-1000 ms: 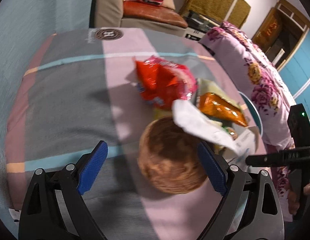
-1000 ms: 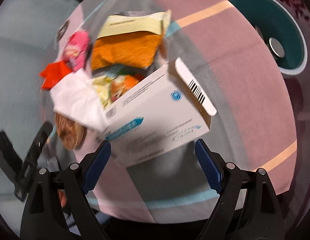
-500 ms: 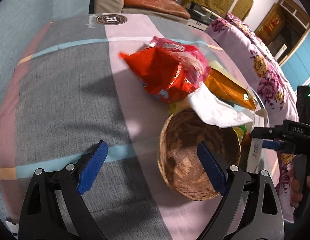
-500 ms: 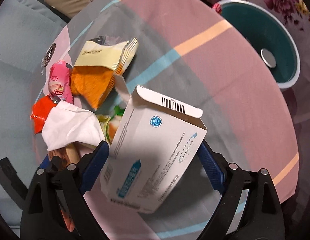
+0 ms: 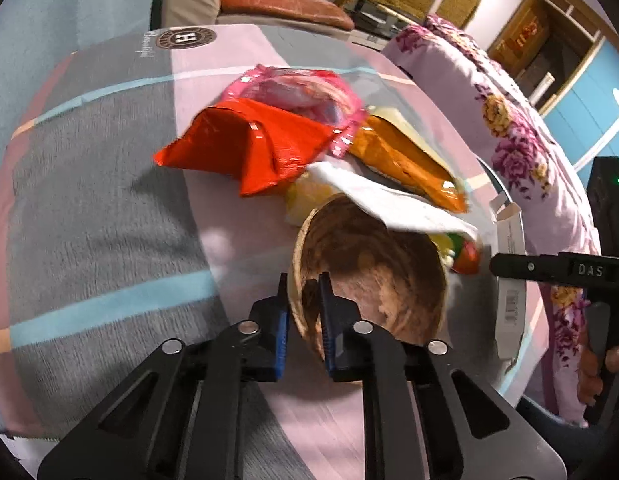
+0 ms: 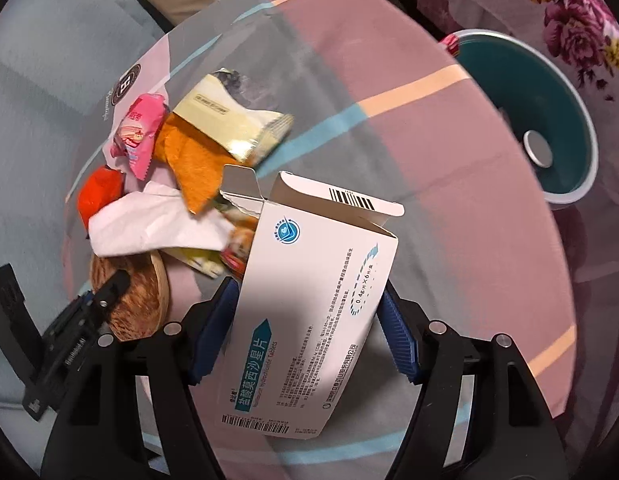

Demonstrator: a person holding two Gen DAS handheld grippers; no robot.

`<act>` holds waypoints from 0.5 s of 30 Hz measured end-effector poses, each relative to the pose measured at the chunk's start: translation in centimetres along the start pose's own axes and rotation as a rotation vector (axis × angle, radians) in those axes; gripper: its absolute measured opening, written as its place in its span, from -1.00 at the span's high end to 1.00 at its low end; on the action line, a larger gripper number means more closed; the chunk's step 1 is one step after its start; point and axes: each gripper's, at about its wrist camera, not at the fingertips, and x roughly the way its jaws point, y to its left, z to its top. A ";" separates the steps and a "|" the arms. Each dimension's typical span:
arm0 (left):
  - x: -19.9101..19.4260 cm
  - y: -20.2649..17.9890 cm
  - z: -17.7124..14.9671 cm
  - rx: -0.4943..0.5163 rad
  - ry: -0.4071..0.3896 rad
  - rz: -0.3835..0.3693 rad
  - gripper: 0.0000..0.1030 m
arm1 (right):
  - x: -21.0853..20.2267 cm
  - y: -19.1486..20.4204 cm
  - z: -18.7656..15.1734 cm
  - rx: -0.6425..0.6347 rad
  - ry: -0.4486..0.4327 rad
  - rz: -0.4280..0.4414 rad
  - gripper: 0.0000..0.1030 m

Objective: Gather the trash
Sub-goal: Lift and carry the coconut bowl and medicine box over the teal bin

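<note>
Now the left gripper [image 5: 303, 312] has just clamped narrow on the near rim of the coconut shell bowl [image 5: 373, 276], resting on the striped cloth [image 5: 109, 200] beside the wrapper pile. Right gripper [image 6: 309, 320] has just been closing, blue pads flanking the white medicine box [image 6: 309, 316]; contact looks made.

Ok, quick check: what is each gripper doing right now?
Left gripper: shut on the rim of the coconut shell.
Right gripper: jaws just closing around the white box, pads at its sides.

brown coconut shell [image 5: 373, 280] tilted on its rim, white medicine box [image 6: 309, 304] flap open, wrappers [image 6: 197, 152] heaped between
</note>
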 end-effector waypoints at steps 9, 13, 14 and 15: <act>-0.3 -2.9 -1.9 0.085 0.069 -0.073 0.76 | -2.3 -2.8 -0.9 0.008 -0.062 -0.024 -0.28; 0.5 -3.9 -2.3 0.082 0.107 -0.042 0.64 | -3.1 -3.8 -1.1 0.012 -0.083 -0.002 -0.28; 0.6 -4.0 -2.3 0.077 0.109 -0.037 0.61 | -3.2 -3.8 -1.1 0.010 -0.086 0.004 -0.28; 0.7 -4.2 -2.2 0.075 0.108 -0.035 0.54 | -3.3 -3.9 -1.1 0.007 -0.089 0.009 -0.28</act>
